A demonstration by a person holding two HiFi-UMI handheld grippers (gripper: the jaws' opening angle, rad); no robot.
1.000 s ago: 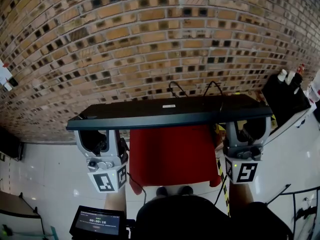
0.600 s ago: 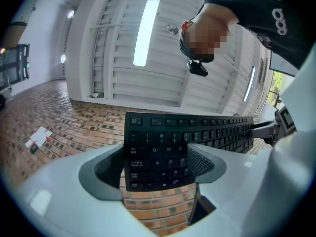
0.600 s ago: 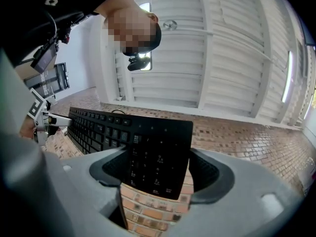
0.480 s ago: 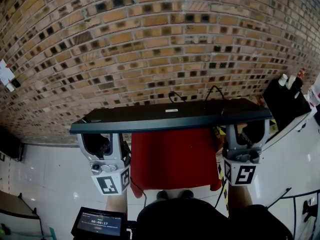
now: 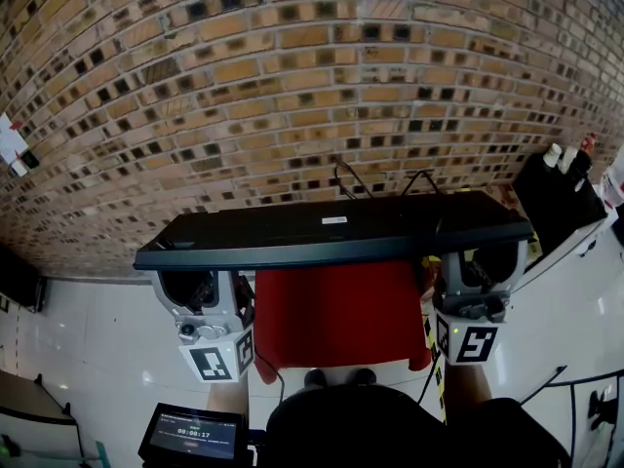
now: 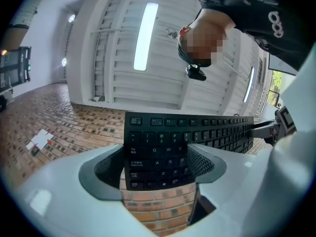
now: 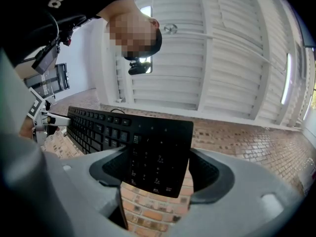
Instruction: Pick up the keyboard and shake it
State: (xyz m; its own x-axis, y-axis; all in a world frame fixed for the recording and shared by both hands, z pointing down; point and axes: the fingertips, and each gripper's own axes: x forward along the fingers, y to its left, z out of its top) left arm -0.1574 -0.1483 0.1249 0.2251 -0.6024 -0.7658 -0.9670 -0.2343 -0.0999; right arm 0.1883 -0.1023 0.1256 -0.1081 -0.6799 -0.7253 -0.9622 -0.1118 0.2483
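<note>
A black keyboard [image 5: 331, 230] is held in the air, lying level across the head view with its underside and label toward that camera. My left gripper [image 5: 195, 283] is shut on its left end and my right gripper [image 5: 478, 269] on its right end. In the left gripper view the letter keys [image 6: 163, 152] sit between the left gripper's [image 6: 155, 168] jaws. In the right gripper view the number pad end [image 7: 155, 152] is clamped in the right gripper [image 7: 155, 171]. The keyboard's cable [image 5: 349, 177] loops up behind it.
Below the keyboard is a red table [image 5: 336, 310] on a brick-patterned floor [image 5: 292, 86]. A black stand with bottles [image 5: 558, 195] is at the right. A small screen device [image 5: 192, 435] hangs at the lower left. The person's shoes [image 5: 331, 376] show under the table's near edge.
The keyboard has tipped slightly, so more of its underside faces the head view. Both grippers keep the same hold on its ends.
</note>
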